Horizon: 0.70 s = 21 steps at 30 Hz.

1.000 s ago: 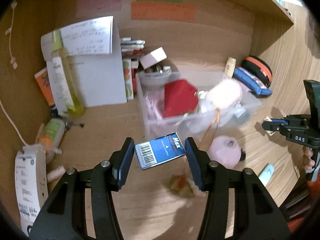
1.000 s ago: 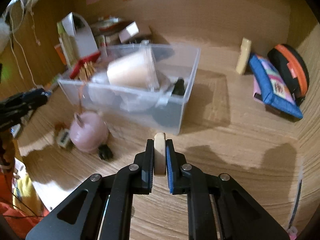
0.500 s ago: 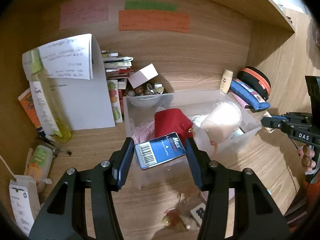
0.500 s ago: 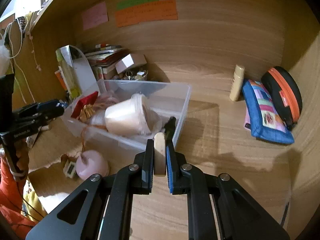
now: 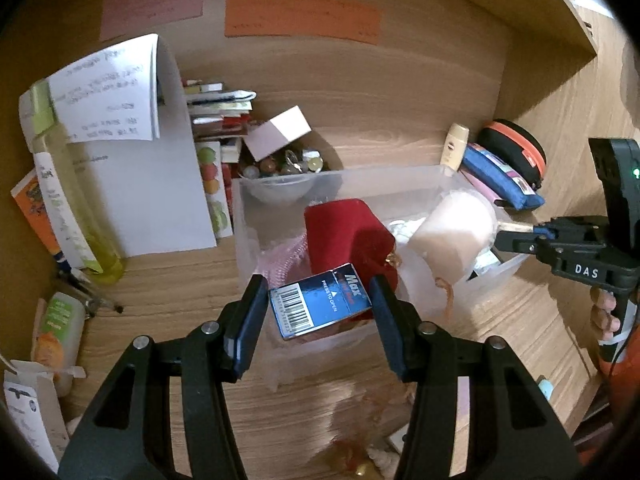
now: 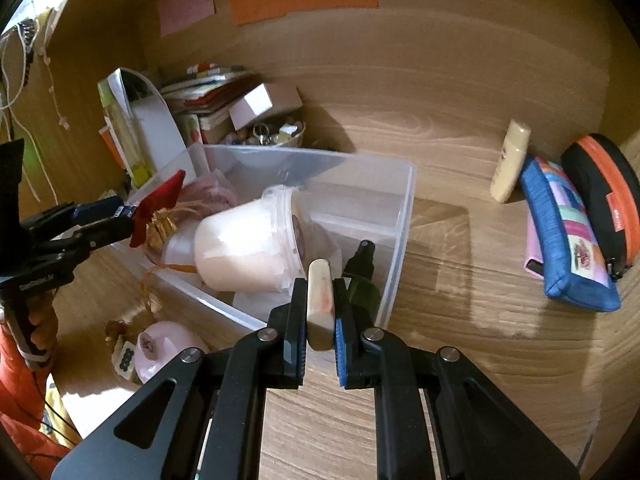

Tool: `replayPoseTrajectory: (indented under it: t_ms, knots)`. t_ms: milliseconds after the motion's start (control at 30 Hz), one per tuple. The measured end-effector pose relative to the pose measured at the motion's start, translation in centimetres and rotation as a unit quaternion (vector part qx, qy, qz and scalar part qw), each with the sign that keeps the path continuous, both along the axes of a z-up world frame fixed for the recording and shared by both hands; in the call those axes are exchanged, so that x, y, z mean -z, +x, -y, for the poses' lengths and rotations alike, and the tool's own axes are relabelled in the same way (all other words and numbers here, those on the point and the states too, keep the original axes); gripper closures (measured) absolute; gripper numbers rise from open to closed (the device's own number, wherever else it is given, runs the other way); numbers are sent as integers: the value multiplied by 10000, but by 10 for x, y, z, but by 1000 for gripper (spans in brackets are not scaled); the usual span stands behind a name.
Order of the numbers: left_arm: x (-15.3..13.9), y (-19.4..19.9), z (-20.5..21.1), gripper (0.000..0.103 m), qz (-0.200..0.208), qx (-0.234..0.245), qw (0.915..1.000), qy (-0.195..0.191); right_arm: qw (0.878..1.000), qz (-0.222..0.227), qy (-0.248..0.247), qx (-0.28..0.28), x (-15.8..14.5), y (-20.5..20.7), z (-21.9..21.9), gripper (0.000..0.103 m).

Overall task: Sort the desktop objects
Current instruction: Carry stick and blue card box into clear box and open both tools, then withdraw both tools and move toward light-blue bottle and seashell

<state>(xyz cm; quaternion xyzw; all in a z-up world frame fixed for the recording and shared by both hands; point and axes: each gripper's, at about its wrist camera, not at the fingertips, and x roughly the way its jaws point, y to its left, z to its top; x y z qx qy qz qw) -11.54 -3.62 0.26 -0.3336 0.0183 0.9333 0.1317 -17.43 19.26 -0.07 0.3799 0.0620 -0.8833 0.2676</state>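
Note:
My left gripper (image 5: 318,308) is shut on a small blue Max box (image 5: 318,308) and holds it over the near wall of the clear plastic bin (image 5: 400,178). The bin holds a red pouch (image 5: 340,228), a cream tub (image 5: 452,236) and a dark spray bottle (image 6: 360,272). My right gripper (image 6: 320,304) is shut on a flat cream eraser-like block (image 6: 320,300), above the bin's (image 6: 400,240) near right corner. It also shows in the left wrist view (image 5: 516,236) at the bin's right side.
Papers (image 5: 132,152), a yellow bottle (image 5: 68,200) and stacked books (image 5: 220,120) stand at the back left. A bowl of trinkets (image 5: 280,176) sits behind the bin. A cream tube (image 6: 510,160), blue pouch (image 6: 560,236) and black-orange case (image 6: 604,200) lie right. A pink round object (image 6: 160,348) lies in front.
Both grippers have moved forward and up over the bin, each still holding its object. The bin now lies directly under the fingertips.

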Motion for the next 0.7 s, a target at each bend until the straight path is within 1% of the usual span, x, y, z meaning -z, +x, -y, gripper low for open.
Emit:
replayPoseTrajectory:
  t_ms: [133,233,367,500,533,633,667,700]
  knots:
    - [1,1,-4,51,0,17,10000,-77,10000,-10,33,36,1,1,1,93]
    - [1,2,-3,51,29,23,10000,-53,9998,-109,183,68,0,4,5,93]
    - [0,7,-2,51,41,14,10000,-24,9992,-192,309,145,-1,6,6,88]
    - [-1,11,-2,49,99,59,9999,-3,9994,-188,226,204,-4,8,1,74]
    - [-1,13,-2,49,118,91,9999,37,9995,-183,187,196,-5,10,1,73]
    - [-4,20,-2,48,69,98,9999,44,9993,-267,197,193,-9,18,2,64]
    - [-5,21,-2,47,54,100,9999,45,9991,-312,220,190,-10,21,3,56]
    - [-7,24,-2,47,31,100,9999,50,9989,-359,258,179,-11,24,5,43]
